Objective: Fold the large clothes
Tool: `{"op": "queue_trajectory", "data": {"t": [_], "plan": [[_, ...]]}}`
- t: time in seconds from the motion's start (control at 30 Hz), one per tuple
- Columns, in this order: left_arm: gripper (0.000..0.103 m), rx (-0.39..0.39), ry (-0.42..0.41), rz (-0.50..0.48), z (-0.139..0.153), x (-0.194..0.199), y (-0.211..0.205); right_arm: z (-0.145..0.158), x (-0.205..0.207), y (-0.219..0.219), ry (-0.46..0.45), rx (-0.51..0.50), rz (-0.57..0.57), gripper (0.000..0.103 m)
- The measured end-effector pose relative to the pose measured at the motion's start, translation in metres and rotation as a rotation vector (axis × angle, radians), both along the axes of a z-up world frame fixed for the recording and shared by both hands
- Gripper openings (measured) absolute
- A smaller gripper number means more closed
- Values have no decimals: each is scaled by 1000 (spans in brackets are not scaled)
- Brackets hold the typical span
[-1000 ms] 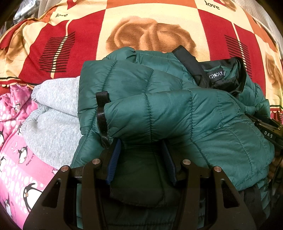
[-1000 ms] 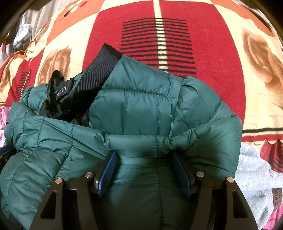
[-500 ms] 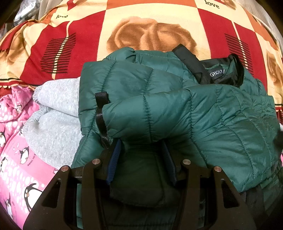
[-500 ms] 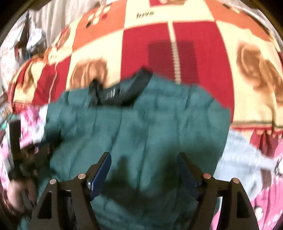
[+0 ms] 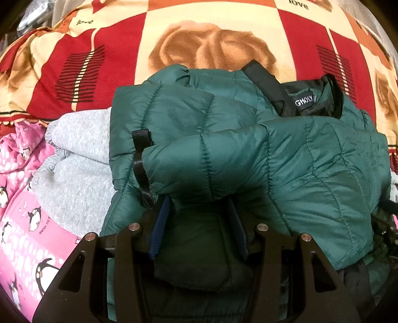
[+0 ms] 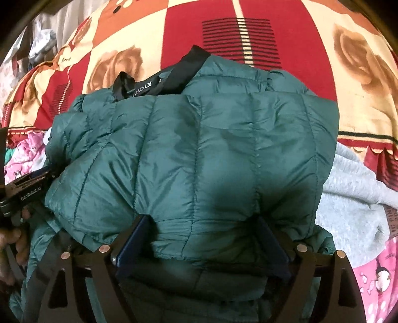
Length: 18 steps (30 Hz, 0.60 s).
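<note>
Left claw partly apart, blue pads pressed on a fold of the green jacket bunched between them. Right claw wider apart, jacket hem lying between the pads; clamped or just resting there, cannot tell. Jacket folded into a puffy bundle on the bed, over a red, cream and orange rose blanket. Black collar at far edge, label reading roughly "GHOLY"; "HOLY" legible in right view. Black loop strap on the jacket's left edge beside the left claw. Grey garment touching the jacket's left side in left view, also seen to the jacket's right in right view. Pink penguin cloth along the near left edge. "love" printed on blanket squares. Open blanket beyond the collar. Left claw body at left edge of right view, marked "GenRobot.AI".
</note>
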<state>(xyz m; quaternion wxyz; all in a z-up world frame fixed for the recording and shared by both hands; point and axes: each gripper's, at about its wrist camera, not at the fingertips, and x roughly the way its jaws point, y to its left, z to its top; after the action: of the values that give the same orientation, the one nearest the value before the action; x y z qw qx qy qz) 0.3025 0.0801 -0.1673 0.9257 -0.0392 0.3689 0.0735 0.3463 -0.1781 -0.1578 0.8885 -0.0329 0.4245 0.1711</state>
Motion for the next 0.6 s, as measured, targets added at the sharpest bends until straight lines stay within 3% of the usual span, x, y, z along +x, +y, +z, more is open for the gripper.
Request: {"op": "queue_trajectory", "data": {"t": [0.07,0.13,0.27,0.43,0.5,0.6], "plan": [[48,-5,36,-17,8,2,2,12,-3,3,27,-27,-16,84],[48,-11,34,-18,28,-5,6,40,-18,1,-2,8,-23,82],[48,-113,3,-47,55,-33,12,61,-48,-1,-18,25,-4,83],[48,-76,49,-156,36,-72,-5,31,-73,-4,92,-34,32,83],[48,-14,124,-141,10,-74,-5,-5,-74,-10,205,-83,11,86],[48,-74,142,-121,7,-78,10,-1,-76,-30,221,31,-36,85]]}}
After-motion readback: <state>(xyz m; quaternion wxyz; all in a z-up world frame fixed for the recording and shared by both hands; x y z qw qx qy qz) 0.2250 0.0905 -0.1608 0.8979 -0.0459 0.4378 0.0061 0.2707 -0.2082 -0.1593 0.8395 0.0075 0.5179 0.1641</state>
